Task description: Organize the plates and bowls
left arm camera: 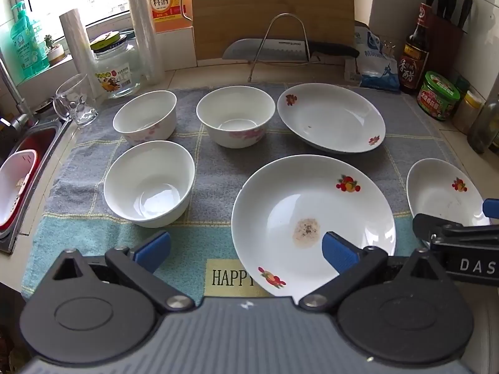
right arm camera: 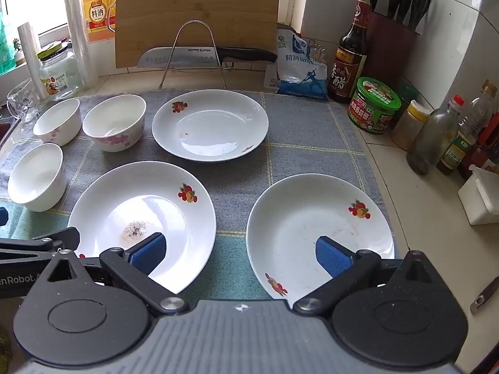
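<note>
Three white plates with fruit prints lie on a grey-and-teal cloth (left arm camera: 212, 168): a stained near plate (left arm camera: 312, 218), a far plate (left arm camera: 330, 118) and a right plate (right arm camera: 318, 233). Three white bowls stand to the left: a plain near bowl (left arm camera: 149, 184), a far left floral bowl (left arm camera: 146, 118) and a middle floral bowl (left arm camera: 235, 115). My left gripper (left arm camera: 246, 249) is open and empty above the cloth's front edge, its right finger over the stained plate. My right gripper (right arm camera: 240, 252) is open and empty, between the stained plate (right arm camera: 143, 218) and the right plate.
A knife (right arm camera: 205, 56) rests on a wire stand before a cutting board (right arm camera: 196, 15). Bottles and jars (right arm camera: 374, 106) line the right side with a knife block (right arm camera: 393, 28). A glass mug (left arm camera: 75, 103), a jar (left arm camera: 117, 71) and a sink (left arm camera: 25, 171) are at left.
</note>
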Available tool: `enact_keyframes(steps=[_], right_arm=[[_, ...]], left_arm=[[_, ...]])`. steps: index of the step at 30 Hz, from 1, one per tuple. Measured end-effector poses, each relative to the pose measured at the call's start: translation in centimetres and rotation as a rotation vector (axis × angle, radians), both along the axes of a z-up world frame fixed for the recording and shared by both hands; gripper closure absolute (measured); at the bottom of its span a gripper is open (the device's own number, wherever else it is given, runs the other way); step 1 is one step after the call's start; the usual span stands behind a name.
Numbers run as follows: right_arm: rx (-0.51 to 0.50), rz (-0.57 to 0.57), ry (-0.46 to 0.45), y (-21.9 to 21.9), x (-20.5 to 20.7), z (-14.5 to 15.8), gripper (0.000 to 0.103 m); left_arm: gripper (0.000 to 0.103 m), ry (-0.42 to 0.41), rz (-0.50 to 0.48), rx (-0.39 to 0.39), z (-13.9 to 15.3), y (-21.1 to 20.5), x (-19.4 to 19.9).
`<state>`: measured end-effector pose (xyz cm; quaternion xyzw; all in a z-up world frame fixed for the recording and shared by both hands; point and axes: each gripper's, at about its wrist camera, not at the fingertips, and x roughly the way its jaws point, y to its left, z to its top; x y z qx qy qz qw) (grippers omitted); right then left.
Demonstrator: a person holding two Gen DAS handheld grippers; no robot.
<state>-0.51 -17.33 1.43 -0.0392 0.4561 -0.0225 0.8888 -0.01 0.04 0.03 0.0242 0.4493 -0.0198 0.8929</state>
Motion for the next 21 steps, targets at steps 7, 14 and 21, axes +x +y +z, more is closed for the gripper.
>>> enact_keyframes(steps=[7, 14, 21], right_arm=[[-0.003, 0.001, -0.004, 0.47, -0.01, 0.15, 0.0], [-0.001, 0.002, -0.006, 0.4, -0.41, -0.06, 0.0], [-0.006, 0.003, -0.012, 0.91, -0.31, 0.51, 0.0]], left_arm=[[0.001, -0.009, 0.006, 0.013, 0.02, 0.27, -0.35], [0.001, -0.012, 0.009, 0.016, -0.28, 0.27, -0.65], [0.001, -0.008, 0.011, 0.013, 0.23, 0.28, -0.34]])
